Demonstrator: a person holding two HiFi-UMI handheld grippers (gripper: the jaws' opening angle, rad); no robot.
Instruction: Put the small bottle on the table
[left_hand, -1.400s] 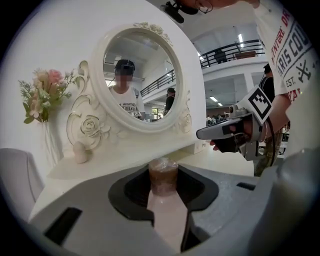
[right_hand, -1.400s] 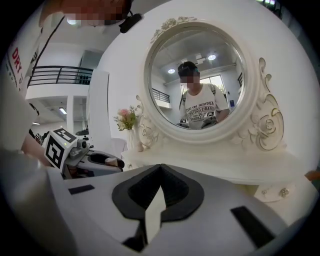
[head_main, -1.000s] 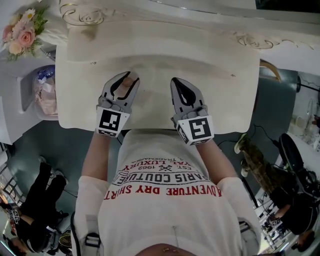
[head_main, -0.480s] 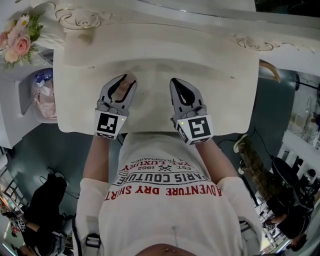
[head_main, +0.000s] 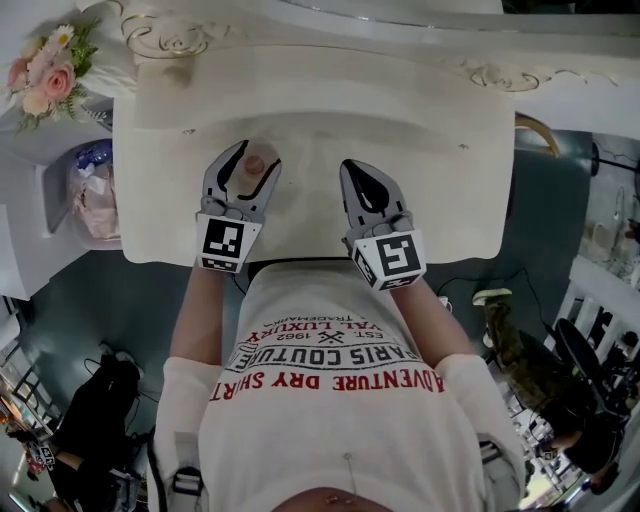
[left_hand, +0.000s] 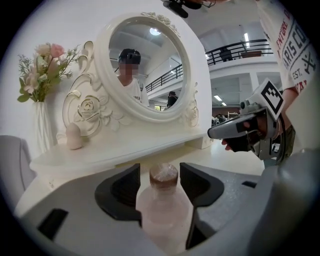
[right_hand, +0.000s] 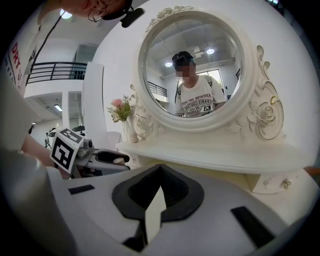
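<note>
Left gripper: positioned over the table, left of centre and nearer the front edge than the back edge. Its jaws are opening. The small bottle stands upright between them. The left gripper view shows a gap on both sides of the brown cap, so the pads are not pressing on the neck. The bottle is released rather than grasped. The body of the bottle is pale pink and translucent. Its base is hidden behind the gripper, so contact with the tabletop cannot be confirmed.

Right gripper: positioned over the table just right of centre, beside the left gripper but apart from it, at a similar depth from the front edge. Its jaws are clenched together with only a thin slit between them. Nothing is held.

Surroundings: a round mirror in a carved white frame rises from the back edge of the table. A raised shelf runs below the mirror. At the shelf's left end are a white vase with pink flowers and a small egg-shaped object just beside it.
</note>
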